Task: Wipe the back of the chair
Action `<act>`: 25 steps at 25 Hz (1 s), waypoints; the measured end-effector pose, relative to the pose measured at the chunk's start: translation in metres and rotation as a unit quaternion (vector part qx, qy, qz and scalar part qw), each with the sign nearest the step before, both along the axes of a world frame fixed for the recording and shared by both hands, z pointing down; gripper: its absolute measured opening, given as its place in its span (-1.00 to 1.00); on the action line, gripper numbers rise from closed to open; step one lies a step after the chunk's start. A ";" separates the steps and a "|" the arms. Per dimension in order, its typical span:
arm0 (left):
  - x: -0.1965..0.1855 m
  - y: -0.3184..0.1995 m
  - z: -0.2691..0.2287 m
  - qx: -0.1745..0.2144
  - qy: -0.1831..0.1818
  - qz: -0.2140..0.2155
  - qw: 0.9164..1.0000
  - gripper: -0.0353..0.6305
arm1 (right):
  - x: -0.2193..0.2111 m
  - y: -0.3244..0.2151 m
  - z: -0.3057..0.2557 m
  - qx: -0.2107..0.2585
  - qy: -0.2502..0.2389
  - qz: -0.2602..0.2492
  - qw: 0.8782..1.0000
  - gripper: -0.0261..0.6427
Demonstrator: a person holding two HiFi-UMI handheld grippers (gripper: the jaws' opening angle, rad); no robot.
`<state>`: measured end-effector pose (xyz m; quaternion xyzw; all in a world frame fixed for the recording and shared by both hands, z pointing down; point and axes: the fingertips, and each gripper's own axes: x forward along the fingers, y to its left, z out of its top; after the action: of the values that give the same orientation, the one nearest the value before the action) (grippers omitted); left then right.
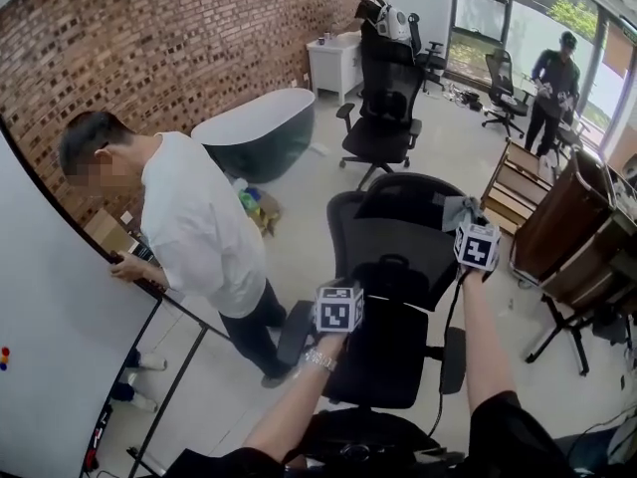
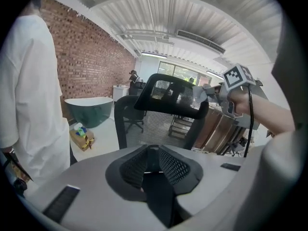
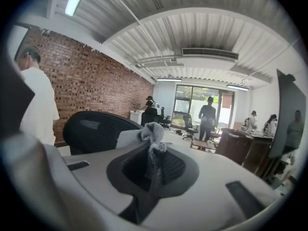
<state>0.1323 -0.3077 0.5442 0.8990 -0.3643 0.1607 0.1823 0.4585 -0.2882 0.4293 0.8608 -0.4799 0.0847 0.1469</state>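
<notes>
Brick wall [image 1: 169,38]: the big backdrop, well beyond the chair [image 1: 393,257] and off to its left in the head view.
Whiteboard [image 1: 50,317]: left of the chair, well apart from it, tilting across that whole corner.
Chair: black mesh office chair right in front of me, with its back towards me. That back is the task's thing, and it also fills the middle of my left gripper view [image 2: 144,124].
Person in a white shirt [image 1: 199,227]: standing between the whiteboard and the chair, just beside the chair's left side, with a hand on the board's edge.
Bathtub [image 1: 259,132]: dark tub past the chair, close to the brick wall.
Second chair [image 1: 383,108]: another black one, straight beyond my chair and well apart from it.
Headrest [image 1: 423,202]: the top of the chair, and here's the action at its right corner.
Right gripper [image 1: 468,229]: up at that headrest corner, my jaws clamped tight on the cloth [image 3: 153,138].
Left gripper [image 1: 338,309]: low behind the chair's back and apart from it. My jaws are together with nothing between them [image 2: 149,150].
Cloth: grey and bunched, sticking up out of my right jaws against the headrest's top right corner [image 1: 460,210].
</notes>
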 end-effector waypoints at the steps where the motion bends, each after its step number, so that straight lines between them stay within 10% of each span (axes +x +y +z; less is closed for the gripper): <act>1: 0.003 0.001 0.000 0.000 0.002 0.002 1.000 -0.66 | 0.010 0.011 0.001 0.000 0.002 0.012 1.000 -0.80; 5: 0.006 0.006 -0.002 0.005 -0.002 0.011 1.000 -0.66 | 0.008 0.033 0.009 0.013 -0.024 0.027 0.999 -0.80; 15: -0.036 -0.002 0.003 0.003 -0.012 -0.030 0.999 -0.66 | -0.232 -0.112 0.035 0.024 -0.067 -0.237 0.969 -0.80; 25: -0.057 -0.015 0.009 -0.013 -0.008 -0.048 0.999 -0.66 | -0.103 -0.081 0.056 -0.023 -0.024 -0.081 0.996 -0.80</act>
<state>0.0756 -0.3228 0.5533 0.8766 -0.4067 0.1633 0.1986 0.3556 -0.3687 0.4851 0.8133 -0.5493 0.1037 0.1613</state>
